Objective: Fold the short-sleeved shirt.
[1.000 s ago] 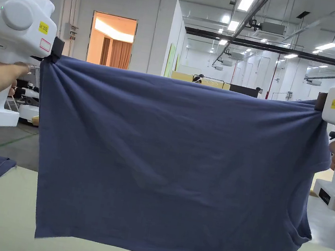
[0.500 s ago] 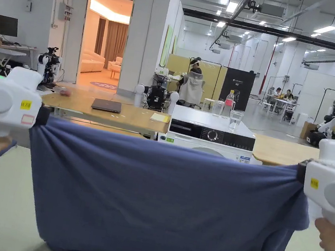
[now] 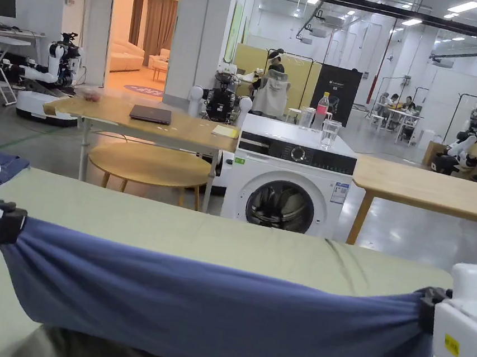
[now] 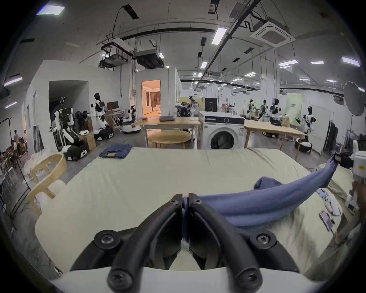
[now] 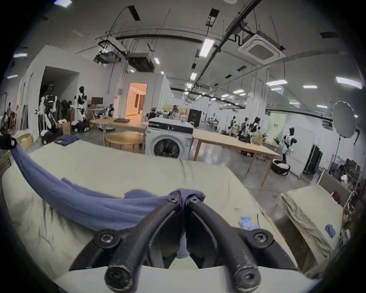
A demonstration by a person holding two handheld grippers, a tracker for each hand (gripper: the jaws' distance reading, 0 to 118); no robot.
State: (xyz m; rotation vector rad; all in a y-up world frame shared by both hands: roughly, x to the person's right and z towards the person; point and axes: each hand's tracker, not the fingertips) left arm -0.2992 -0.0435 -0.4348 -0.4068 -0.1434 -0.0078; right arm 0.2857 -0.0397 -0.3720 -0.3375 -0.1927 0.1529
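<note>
Shirt (image 3: 210, 313) first: I have the blue short-sleeved thing strung out in a band between my two claws, low over the near edge of the tabletop (image 3: 211, 237), sagging in long soft folds along its span. I judge it light and limp, a thin knit that will droop wherever it is not held and cling a little to the cover, so it wants laying down under gentle tension, not dropping. My left claw (image 4: 185, 200) is pressed together on a bunched corner of the cloth, with blue fabric squeezed between its black jaws. My right claw (image 5: 183, 196) pinches the opposite corner the same way, a tuft poking out past the tips. Both holds look sound to me; taking it by the corners along one edge, as now, seems the best way to keep it square. A loose lobe of cloth, perhaps a sleeve, lifts behind the band in the gripper views.

The tabletop is wide, padded and covered in pale green cloth, slightly creased at the far right. Folded denim (image 4: 115, 151) sits on its far left corner. Beyond stand a washing machine (image 3: 288, 181), wooden tables (image 3: 433, 190) and parked robots in a lit hall.
</note>
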